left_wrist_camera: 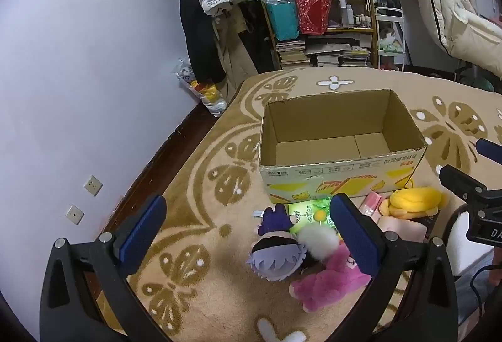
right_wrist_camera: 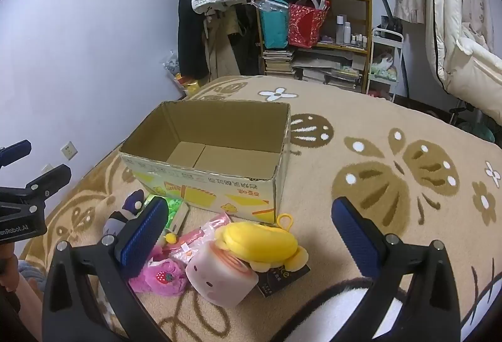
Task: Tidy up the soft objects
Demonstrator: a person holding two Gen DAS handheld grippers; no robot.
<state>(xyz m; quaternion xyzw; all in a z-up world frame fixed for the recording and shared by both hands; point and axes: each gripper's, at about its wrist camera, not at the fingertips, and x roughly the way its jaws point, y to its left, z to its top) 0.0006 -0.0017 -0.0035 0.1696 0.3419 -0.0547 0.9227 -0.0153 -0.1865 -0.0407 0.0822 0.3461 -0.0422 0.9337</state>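
Note:
An open, empty cardboard box (left_wrist_camera: 342,172) stands on the patterned rug; it also shows in the right wrist view (right_wrist_camera: 207,188). In front of it lies a pile of soft toys: a grey-haired doll in purple (left_wrist_camera: 276,257), a pink plush (left_wrist_camera: 326,282), a yellow plush (right_wrist_camera: 263,243) and a pink cube-shaped plush (right_wrist_camera: 219,277). My left gripper (left_wrist_camera: 248,229) is open and empty, hovering above the doll. My right gripper (right_wrist_camera: 251,232) is open and empty above the yellow plush.
A green packet (left_wrist_camera: 310,210) and pink packets (right_wrist_camera: 200,235) lie among the toys. A black-and-white fluffy thing (right_wrist_camera: 339,310) lies near the right gripper. A cluttered shelf (left_wrist_camera: 323,22), hanging coats and a wall (left_wrist_camera: 78,75) border the rug (right_wrist_camera: 392,172).

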